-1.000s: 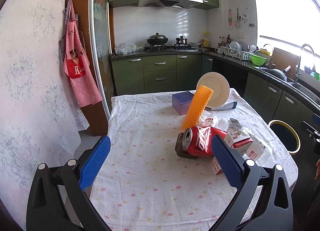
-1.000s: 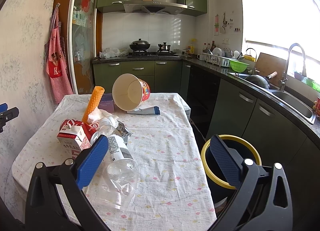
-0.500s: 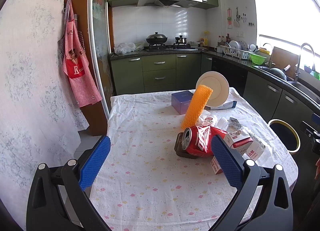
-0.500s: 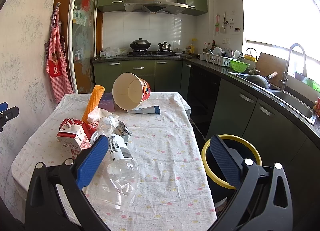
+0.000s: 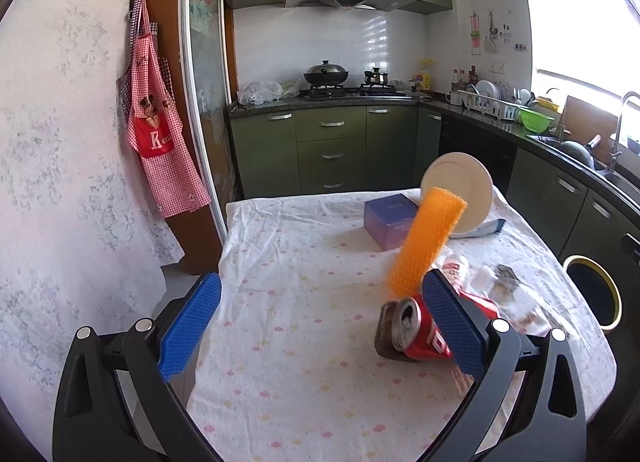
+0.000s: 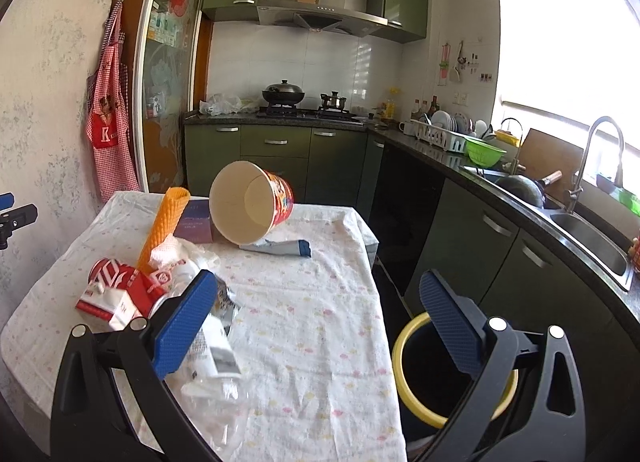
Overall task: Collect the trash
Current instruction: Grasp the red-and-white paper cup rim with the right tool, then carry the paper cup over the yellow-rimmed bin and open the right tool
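Our kitchen backdrop

We see a red checked apron [image 5: 160, 134] hanging on the wall; a black wok [image 6: 283, 94] on the stove; a green colander [image 6: 485, 151] beside the sink [image 6: 588, 238].

Your left claw's [image 5: 320, 320] right pad covers most of the red soda can [image 5: 416, 336] at 4 o'clock; the clear bottle [image 5: 528, 302] behind it is blurred. Your right claw's [image 6: 316, 320] left pad hides the crushed plastic bottle's [image 6: 216, 386] neck at 7 o'clock, and its right finger cuts off the yellow-rimmed bin [image 6: 404, 366].
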